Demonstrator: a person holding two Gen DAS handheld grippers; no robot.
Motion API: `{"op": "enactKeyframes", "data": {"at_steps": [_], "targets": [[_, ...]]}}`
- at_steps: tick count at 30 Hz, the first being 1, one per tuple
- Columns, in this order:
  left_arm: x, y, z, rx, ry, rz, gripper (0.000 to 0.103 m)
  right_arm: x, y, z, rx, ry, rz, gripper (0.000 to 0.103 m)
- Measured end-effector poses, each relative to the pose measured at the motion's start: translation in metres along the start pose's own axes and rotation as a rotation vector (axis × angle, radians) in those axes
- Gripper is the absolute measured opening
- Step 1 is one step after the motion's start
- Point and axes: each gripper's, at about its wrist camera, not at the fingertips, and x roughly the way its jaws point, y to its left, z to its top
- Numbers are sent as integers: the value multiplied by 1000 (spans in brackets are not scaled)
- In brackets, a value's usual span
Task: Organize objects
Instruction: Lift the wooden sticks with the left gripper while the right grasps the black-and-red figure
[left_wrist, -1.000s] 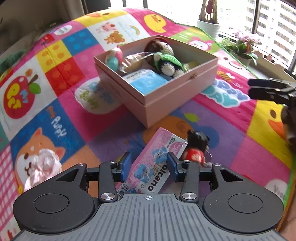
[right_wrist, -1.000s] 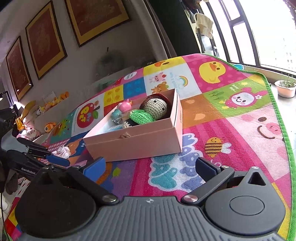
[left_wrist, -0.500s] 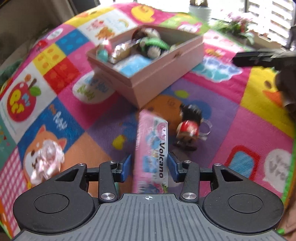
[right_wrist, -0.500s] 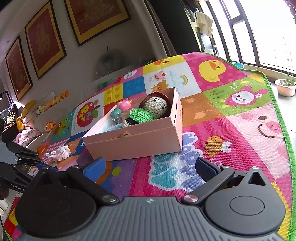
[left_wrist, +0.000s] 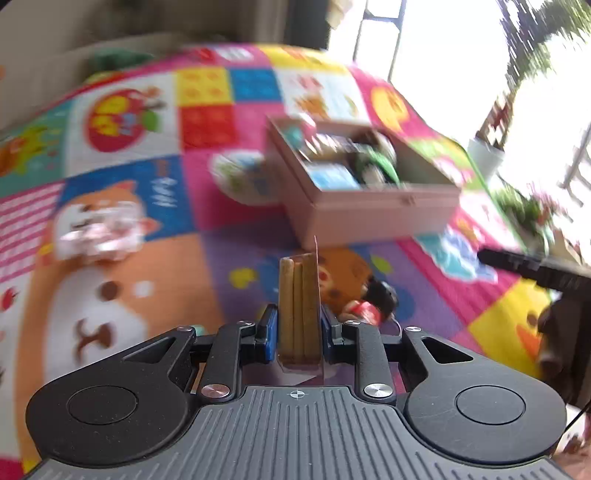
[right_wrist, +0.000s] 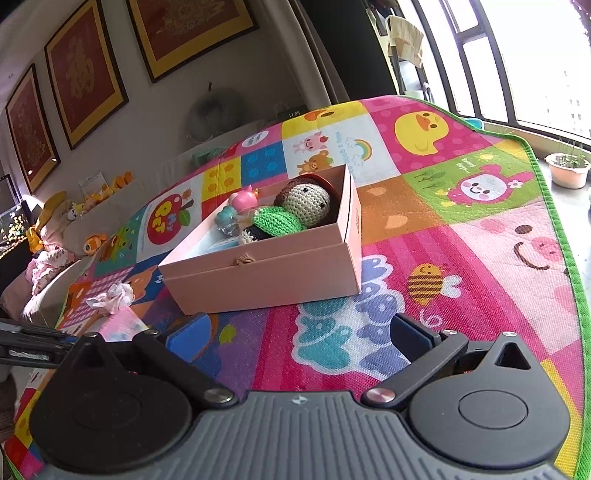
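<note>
My left gripper is shut on the pink Volcano pack, held edge-on above the mat; it also shows in the right wrist view. The pink box lies ahead and to the right, open, with a crochet doll, a green crochet piece, a blue packet and small figures inside. A small red-and-black figure lies on the mat just right of the left fingers. My right gripper is open and empty, in front of the box.
A crumpled pink-white hair tie lies on the mat at the left, also seen in the right wrist view. The colourful play mat ends at a green edge by the window. Potted plants stand on the sill.
My left gripper has lifted the Volcano pack off the mat and turned it edge-on, swinging its view left. The right gripper has barely moved.
</note>
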Motion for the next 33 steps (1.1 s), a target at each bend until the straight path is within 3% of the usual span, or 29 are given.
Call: {"op": "enactKeyframes", "data": {"at_steps": [6, 12, 14, 16, 21, 24, 28, 33], "targets": [[-56, 38, -24, -164, -87, 129, 26, 6, 5, 0, -26, 30, -33, 103], [-81, 81, -63, -434, -142, 198, 26, 10, 11, -1, -57, 46, -74, 103], [-77, 88, -70, -471, -123, 201, 26, 10, 13, -1, -68, 47, -83, 103], [-68, 87, -75, -497, -95, 157, 26, 11, 15, -2, -78, 50, -90, 103], [-35, 60, -67, -471, -76, 33, 26, 14, 23, -2, -131, 77, -93, 103], [-18, 38, -58, -415, -66, -18, 26, 15, 41, -3, -214, 112, -28, 103], [-18, 14, -57, -304, -79, 16, 26, 19, 81, -9, -346, 161, 84, 98], [-28, 18, -69, -326, -70, 10, 27, 48, 117, -13, -426, 226, 143, 88]]}}
